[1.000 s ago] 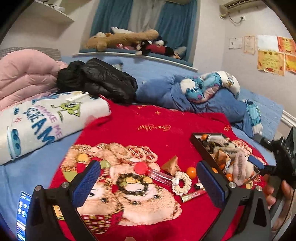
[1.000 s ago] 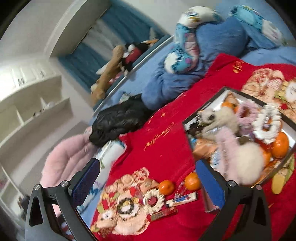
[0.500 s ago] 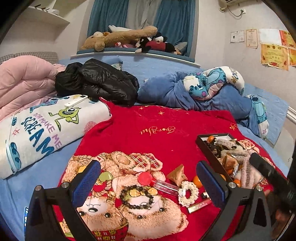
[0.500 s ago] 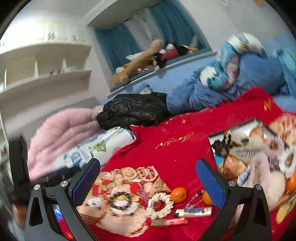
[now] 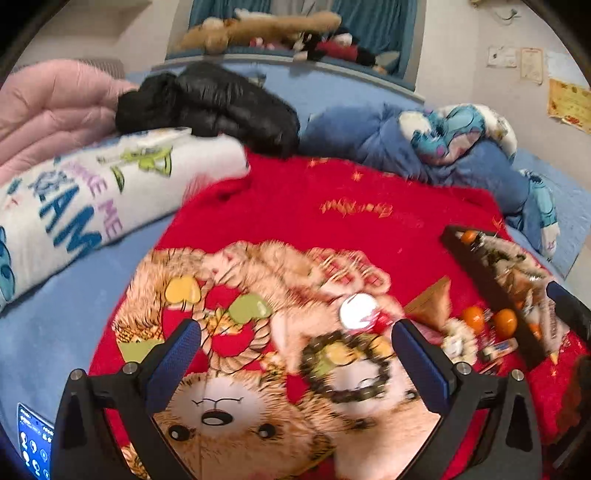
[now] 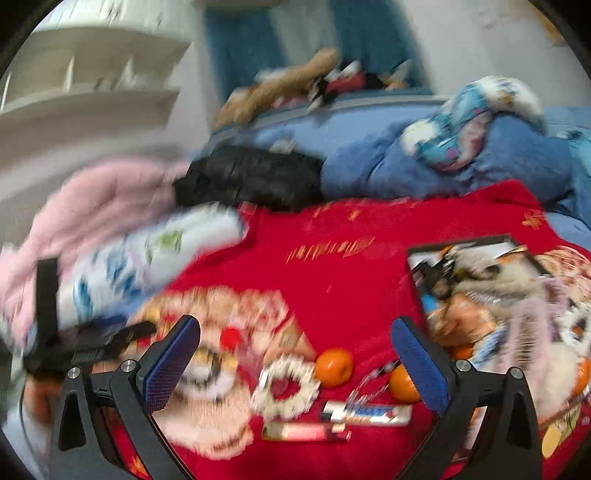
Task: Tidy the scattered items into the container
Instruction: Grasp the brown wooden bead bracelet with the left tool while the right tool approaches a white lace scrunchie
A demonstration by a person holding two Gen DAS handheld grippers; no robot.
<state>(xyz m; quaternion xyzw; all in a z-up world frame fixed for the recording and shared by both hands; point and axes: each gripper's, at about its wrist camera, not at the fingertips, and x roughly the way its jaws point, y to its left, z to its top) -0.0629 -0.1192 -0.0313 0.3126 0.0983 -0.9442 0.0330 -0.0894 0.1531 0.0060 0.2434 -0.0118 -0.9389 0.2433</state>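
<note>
Oranges [image 6: 333, 367] nr full tray [image 6: 415, 254].

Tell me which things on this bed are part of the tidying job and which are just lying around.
For the job:
black tray, already piled with items
two oranges
white bead bracelet
dark bead bracelet
snack bar
both tongs, open and empty: left, right

Just lying about:
black jacket
pink quilt
blue duvet
plush toys
</note>
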